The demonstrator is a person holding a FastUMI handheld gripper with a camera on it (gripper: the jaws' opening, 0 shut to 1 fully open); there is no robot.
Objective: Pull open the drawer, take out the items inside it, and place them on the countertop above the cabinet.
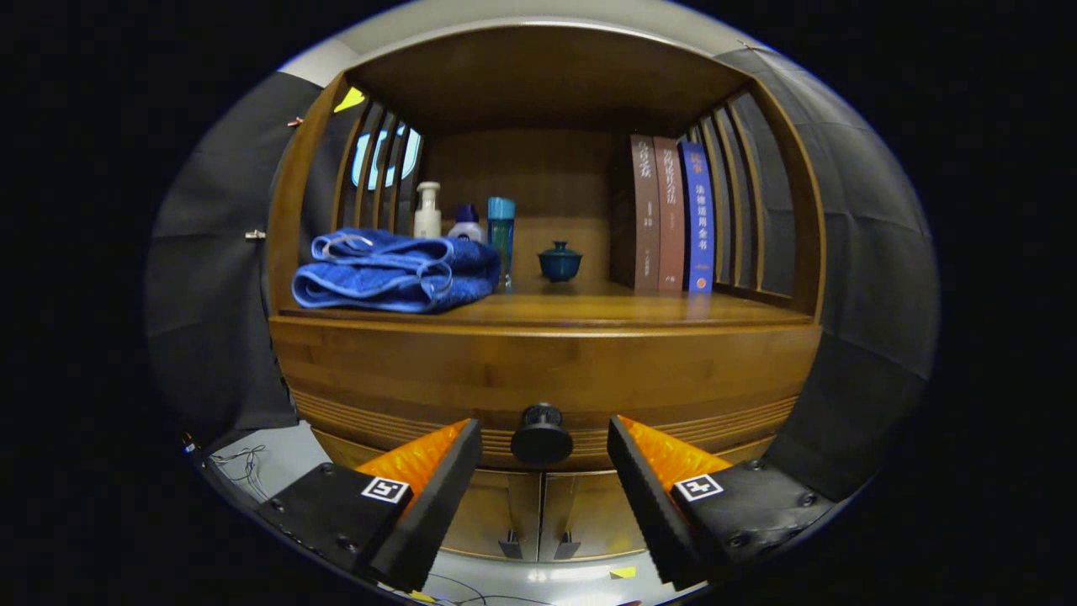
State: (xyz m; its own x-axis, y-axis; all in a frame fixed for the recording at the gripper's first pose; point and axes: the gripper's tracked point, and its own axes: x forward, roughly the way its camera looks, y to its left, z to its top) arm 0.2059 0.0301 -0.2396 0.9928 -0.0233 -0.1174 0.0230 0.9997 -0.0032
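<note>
1. The drawer (547, 370), a wide honey-brown wooden front with grooved lines along its lower edge, sits shut under the open shelf of the cabinet; its contents are hidden from me.
2. Its round black knob (542, 434) stands out from the middle of that front, and it lies between the tips of my tongs (544, 442), a little beyond them.
3. I see the tongs spread wide, one finger to each side of the knob, neither one touching it.
4. I judge the task is at its start: the knob must be pinched before anything can be pulled.
5. Risk: the knob is small and rounded, so if I close off-centre or too shallow, the fingers may slide off as I pull, and the drawer will stay shut.
6. Risk: a pull angled up or sideways could bind the drawer in its runners.
7. Above, the wooden tabletop (589, 307) is already crowded: a folded blue towel (395, 271) near the front left, a white pump bottle (427, 210), a white bottle with a blue cap (465, 223) and a tall teal bottle (501, 236) behind it, a small dark teal lidded cup (559, 262) in the middle, and three upright books (673, 215) at the right.
8. Free space lies mostly front and centre; a careless set-down could topple the bottles.
9. Below the drawer are two wooden cabinet doors (538, 513).
</note>
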